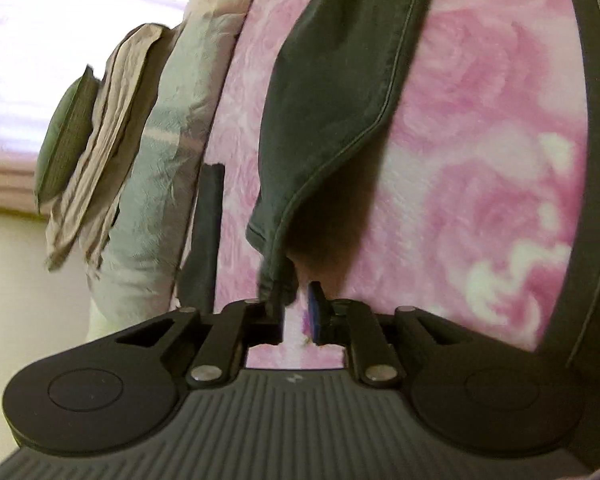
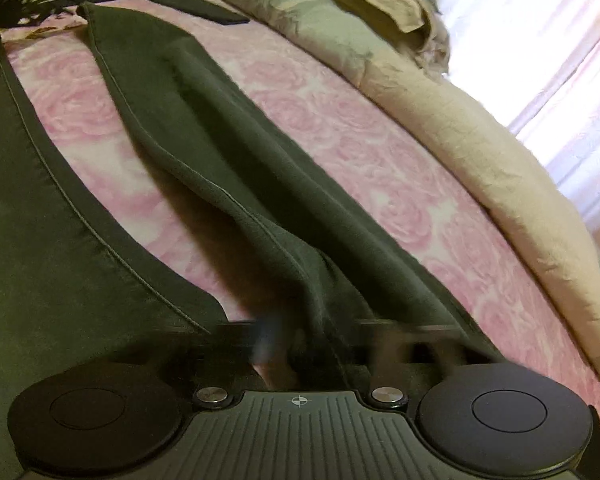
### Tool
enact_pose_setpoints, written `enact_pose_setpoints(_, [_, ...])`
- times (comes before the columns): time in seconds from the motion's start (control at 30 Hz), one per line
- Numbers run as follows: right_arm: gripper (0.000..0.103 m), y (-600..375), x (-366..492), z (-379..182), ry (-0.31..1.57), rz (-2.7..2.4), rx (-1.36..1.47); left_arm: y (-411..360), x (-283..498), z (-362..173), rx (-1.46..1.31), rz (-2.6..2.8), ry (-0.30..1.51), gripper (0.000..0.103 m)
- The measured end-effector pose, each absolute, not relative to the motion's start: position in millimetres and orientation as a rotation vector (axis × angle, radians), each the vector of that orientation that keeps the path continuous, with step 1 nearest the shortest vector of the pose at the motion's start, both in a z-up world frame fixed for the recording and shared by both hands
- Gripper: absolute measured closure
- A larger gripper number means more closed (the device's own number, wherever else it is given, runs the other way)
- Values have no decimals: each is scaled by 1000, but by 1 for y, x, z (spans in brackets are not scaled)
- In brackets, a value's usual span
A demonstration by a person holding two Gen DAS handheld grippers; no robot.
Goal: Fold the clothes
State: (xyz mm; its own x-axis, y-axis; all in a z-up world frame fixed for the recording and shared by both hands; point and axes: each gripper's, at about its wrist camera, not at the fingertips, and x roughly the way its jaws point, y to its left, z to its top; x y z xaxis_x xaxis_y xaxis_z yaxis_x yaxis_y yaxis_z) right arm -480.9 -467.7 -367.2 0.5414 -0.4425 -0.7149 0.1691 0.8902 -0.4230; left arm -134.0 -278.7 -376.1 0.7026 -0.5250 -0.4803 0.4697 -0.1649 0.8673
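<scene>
Between the left gripper's [image 1: 298,312] slightly parted fingers hangs a dark garment's [image 1: 332,92] hem corner, seemingly caught against one pad. The right gripper [image 2: 300,344] is blurred, grip unclear. Beyond lies the pink rose blanket [image 2: 340,128], then a beige quilt [image 2: 480,140].

Pink rose blanket [image 2: 340,128] w/ beige quilt [image 2: 480,140] alongside, curtains [image 2: 540,40] behind.
</scene>
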Motion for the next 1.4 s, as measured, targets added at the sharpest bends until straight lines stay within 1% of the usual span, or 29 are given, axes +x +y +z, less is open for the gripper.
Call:
enact_pose_setpoints(0.07, [18,-464,-485,-364,892,-377,-328,-280,-132,-376,1481,-874,-71,71])
enact_pose_setpoints(0.17, [18,-462,-483,-363,892,-393,-301,-291,-130,-380,1482,-872,-131,69])
enact_pose_setpoints(0.23, [18,-461,-481,-365,898,-401,-299,-303,-126,-384,1490,-881,-158,70])
enact_pose_setpoints(0.27, [18,-461,-479,-366,902,-404,-298,-310,-124,-386,1515,-881,-171,78])
enact_pose_setpoints(0.3, [18,-461,-477,-367,907,-407,-297,-315,-121,-385,1532,-869,-203,98])
enact_pose_setpoints(0.43, [18,-459,-473,-364,890,-415,-304,-322,-112,-363,1536,-735,-471,98])
enact_pose_setpoints(0.47, [18,-459,-472,-363,884,-417,-306,-322,-111,-359,1533,-713,-513,99])
enact_pose_setpoints(0.53, [18,-458,-470,-362,872,-420,-309,-315,-110,-359,1546,-736,-485,99])
enact_pose_setpoints(0.57, [18,-457,-470,-361,866,-422,-311,-310,-109,-369,1596,-777,-426,98])
enact_pose_setpoints(0.63, [18,-455,-468,-360,856,-425,-313,-299,-111,-389,1681,-848,-343,93])
enact_pose_setpoints(0.7, [18,-452,-468,-361,857,-416,-305,-287,-117,-403,1726,-898,-299,86])
enact_pose_setpoints(0.9, [18,-446,-470,-361,850,-402,-294,-278,-121,-402,1697,-880,-283,82])
enact_pose_setpoints(1.03, [18,-443,-471,-360,845,-402,-278,-283,-112,-399,1710,-853,-294,85])
enact_pose_setpoints(1.07, [18,-443,-471,-360,844,-405,-281,-285,-109,-398,1716,-838,-319,86])
enact_pose_setpoints(1.1, [18,-442,-471,-360,844,-408,-284,-287,-106,-396,1724,-801,-388,86])
enact_pose_setpoints(1.2, [18,-444,-473,-358,837,-429,-277,-284,-108,-378,1665,-641,-687,88])
enact_pose_setpoints(1.23, [18,-445,-474,-358,833,-439,-270,-281,-110,-372,1631,-622,-710,88])
enact_pose_setpoints(1.27, [18,-446,-475,-357,830,-447,-263,-279,-110,-370,1629,-631,-694,88])
enact_pose_setpoints(1.33, [18,-449,-476,-358,828,-459,-246,-271,-104,-384,1741,-753,-518,88])
enact_pose_setpoints(1.4, [18,-452,-476,-360,831,-463,-227,-262,-105,-398,1802,-873,-400,87])
